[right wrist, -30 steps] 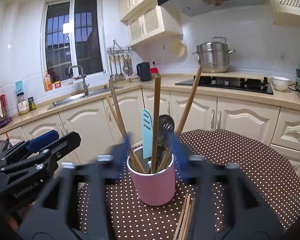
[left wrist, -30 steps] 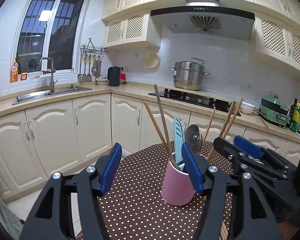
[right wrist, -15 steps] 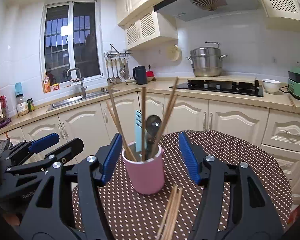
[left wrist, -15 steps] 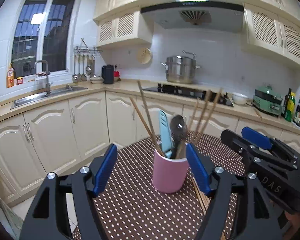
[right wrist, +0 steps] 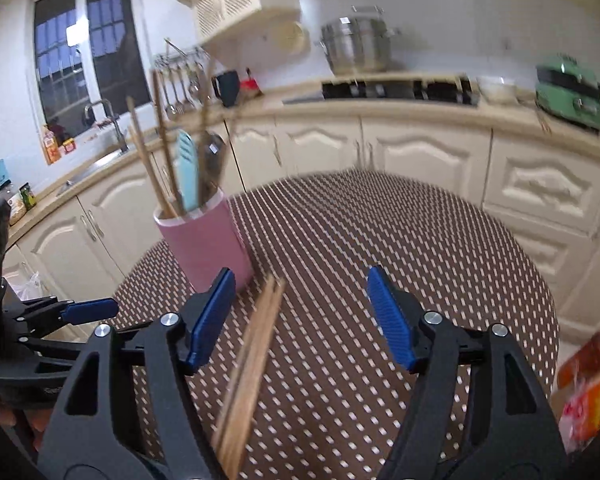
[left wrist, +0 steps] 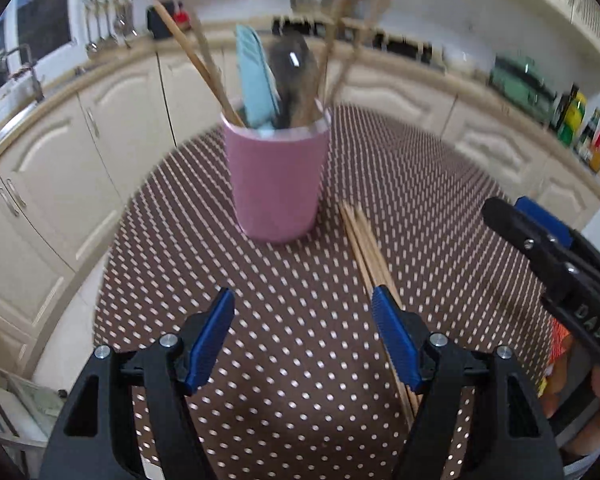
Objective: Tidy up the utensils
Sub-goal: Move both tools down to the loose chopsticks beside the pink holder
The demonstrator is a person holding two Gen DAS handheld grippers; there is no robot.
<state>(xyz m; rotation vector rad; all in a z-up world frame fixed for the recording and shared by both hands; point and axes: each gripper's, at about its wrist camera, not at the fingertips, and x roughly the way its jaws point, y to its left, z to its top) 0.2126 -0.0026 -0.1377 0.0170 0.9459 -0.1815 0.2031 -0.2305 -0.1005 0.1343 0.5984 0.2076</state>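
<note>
The left gripper (left wrist: 302,336) stands wide open over bare dotted tablecloth (left wrist: 300,360), holding nothing. The right gripper (right wrist: 300,312) is opening, its pads clear of the loose chopsticks (right wrist: 256,344) lying between them on the cloth. Beyond stands the pink cup (left wrist: 277,180) of utensils. Only the right view shows the steel pot (right wrist: 358,50) sharply.

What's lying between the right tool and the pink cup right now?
A bundle of loose wooden chopsticks lies on the dotted tablecloth, reaching from near the pink utensil cup back between the right tool's opening jaws; right wrist view.
</note>
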